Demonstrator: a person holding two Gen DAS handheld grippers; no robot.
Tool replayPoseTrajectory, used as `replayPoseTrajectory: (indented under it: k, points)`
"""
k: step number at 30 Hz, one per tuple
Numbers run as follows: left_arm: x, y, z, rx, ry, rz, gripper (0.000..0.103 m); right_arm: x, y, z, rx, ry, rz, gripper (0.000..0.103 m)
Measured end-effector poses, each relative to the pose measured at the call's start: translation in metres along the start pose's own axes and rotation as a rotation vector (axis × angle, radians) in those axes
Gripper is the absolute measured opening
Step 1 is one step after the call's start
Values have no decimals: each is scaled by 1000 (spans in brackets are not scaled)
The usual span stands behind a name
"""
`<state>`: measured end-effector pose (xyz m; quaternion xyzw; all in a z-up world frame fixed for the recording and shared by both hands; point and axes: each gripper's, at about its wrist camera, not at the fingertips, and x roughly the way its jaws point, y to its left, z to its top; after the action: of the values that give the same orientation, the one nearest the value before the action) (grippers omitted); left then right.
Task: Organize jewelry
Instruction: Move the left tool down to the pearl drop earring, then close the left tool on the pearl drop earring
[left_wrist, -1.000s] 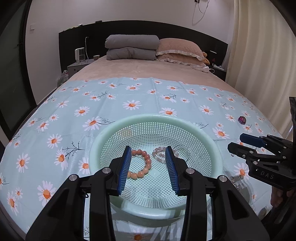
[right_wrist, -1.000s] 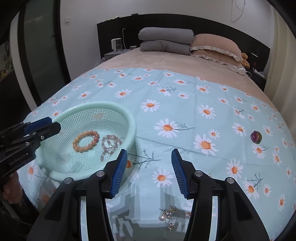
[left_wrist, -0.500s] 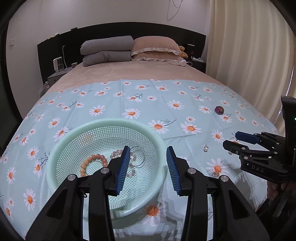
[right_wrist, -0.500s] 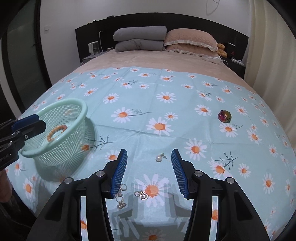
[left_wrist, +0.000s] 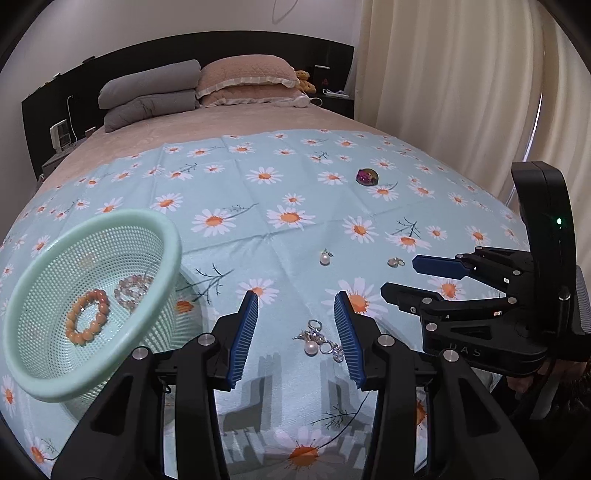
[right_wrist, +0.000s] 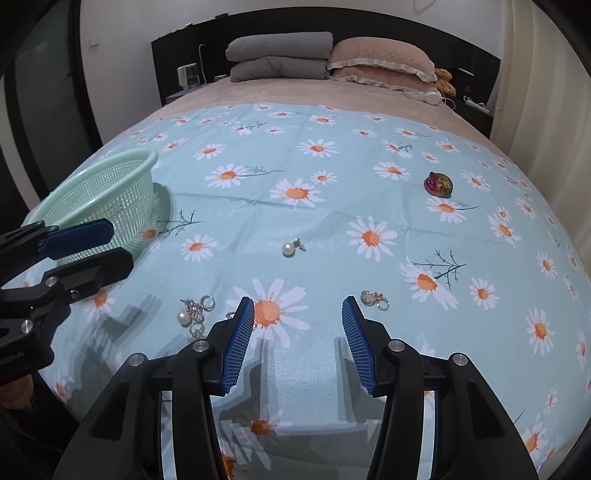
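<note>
A mint mesh basket (left_wrist: 110, 229) (right_wrist: 122, 162) sits at the left on the daisy cloth and holds an orange bead bracelet (left_wrist: 87, 317) and a pale bead bracelet (left_wrist: 133, 290). My left gripper (left_wrist: 295, 332) is open and empty, with a pearl earring cluster (left_wrist: 317, 341) (right_wrist: 194, 314) lying between its fingers. My right gripper (right_wrist: 298, 339) is open and empty above the cloth; it shows in the left wrist view (left_wrist: 424, 275). A single pearl earring (left_wrist: 325, 257) (right_wrist: 290, 248), a small gold earring (left_wrist: 395, 262) (right_wrist: 373, 298) and an iridescent trinket (left_wrist: 366, 176) (right_wrist: 438, 184) lie loose.
The cloth covers the foot of a bed (right_wrist: 295, 92). Grey folded bedding (right_wrist: 280, 55) and pink pillows (right_wrist: 380, 59) lie at the headboard. A curtain (left_wrist: 461, 92) hangs at the right. The bed's front edge is just below the grippers.
Both grippers have swung right, away from the basket. The left gripper now hovers over the pearl earring cluster instead of the basket. Both stay open.
</note>
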<state>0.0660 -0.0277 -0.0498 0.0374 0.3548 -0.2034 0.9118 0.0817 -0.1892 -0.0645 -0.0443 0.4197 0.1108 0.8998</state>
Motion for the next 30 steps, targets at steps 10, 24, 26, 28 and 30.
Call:
replayPoseTrajectory:
  k: [10,24,26,28,30]
  points:
    - [36,8,-21,-31,44,-24,44,17,13,-11,-34,7,75,46]
    - [69,9,-22,22,111,-82,39,35,22,-17,-103,-5,55,35]
    - [70,9,-23,25,114,-76,37,36,25,-17,-115,-15,57,34]
    - [70,11,-23,19,118,-85,32,36,27,-17,-124,-21,61,29]
    - [71,11,-24,19,130,-100,19,37,30,-19,-140,-20,64,20]
